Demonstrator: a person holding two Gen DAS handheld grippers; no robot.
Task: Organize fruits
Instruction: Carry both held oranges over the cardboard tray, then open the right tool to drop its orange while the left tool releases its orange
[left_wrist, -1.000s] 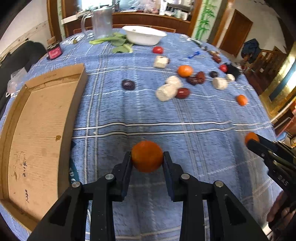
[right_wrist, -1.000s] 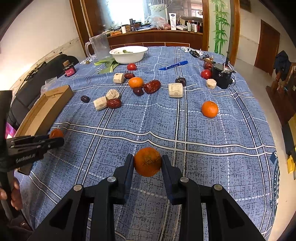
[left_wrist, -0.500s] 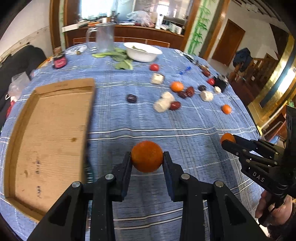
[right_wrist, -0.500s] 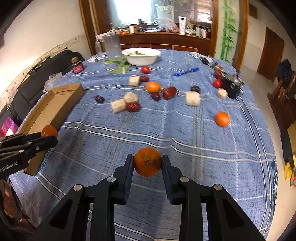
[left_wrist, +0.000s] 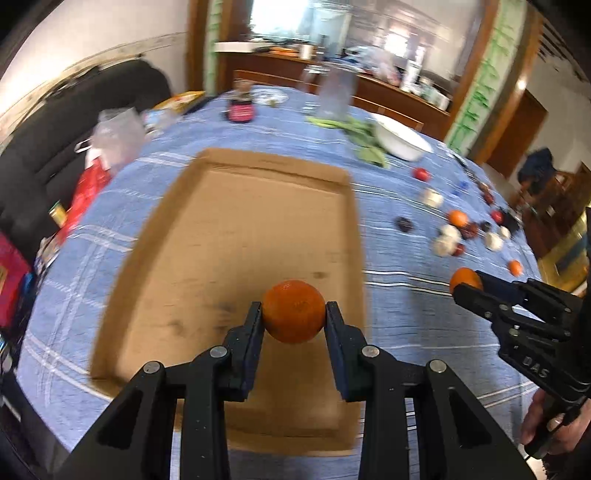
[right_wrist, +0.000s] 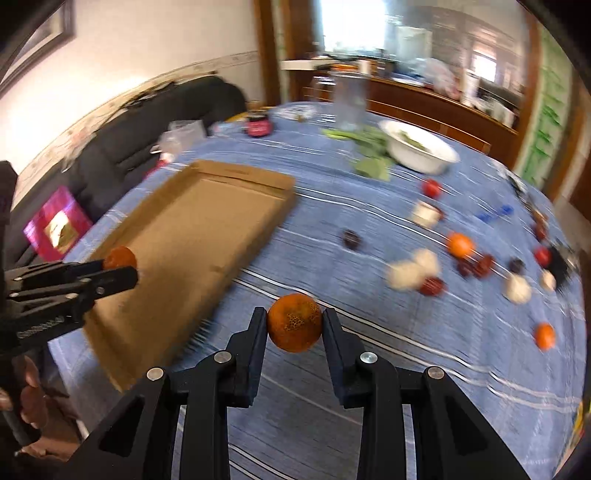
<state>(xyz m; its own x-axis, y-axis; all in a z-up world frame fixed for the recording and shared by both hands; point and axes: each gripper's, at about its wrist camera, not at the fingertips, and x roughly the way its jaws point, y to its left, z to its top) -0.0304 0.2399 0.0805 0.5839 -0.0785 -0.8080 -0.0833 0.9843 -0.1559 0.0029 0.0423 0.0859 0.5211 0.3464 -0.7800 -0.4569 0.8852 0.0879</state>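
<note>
Each gripper clamps an orange: the left gripper (left_wrist: 294, 314) holds its orange (left_wrist: 294, 311) over the cardboard tray (left_wrist: 207, 236), the right gripper (right_wrist: 294, 323) holds another orange (right_wrist: 294, 322) above the tablecloth (right_wrist: 461, 387), tray at ten o'clock. Released high, either could roll out. Only the right view shows the tray's outer wall.

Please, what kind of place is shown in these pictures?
Probably a home dining room: a table under a blue plaid tablecloth, a black sofa beside it, and a wooden sideboard crowded with household items behind.
</note>
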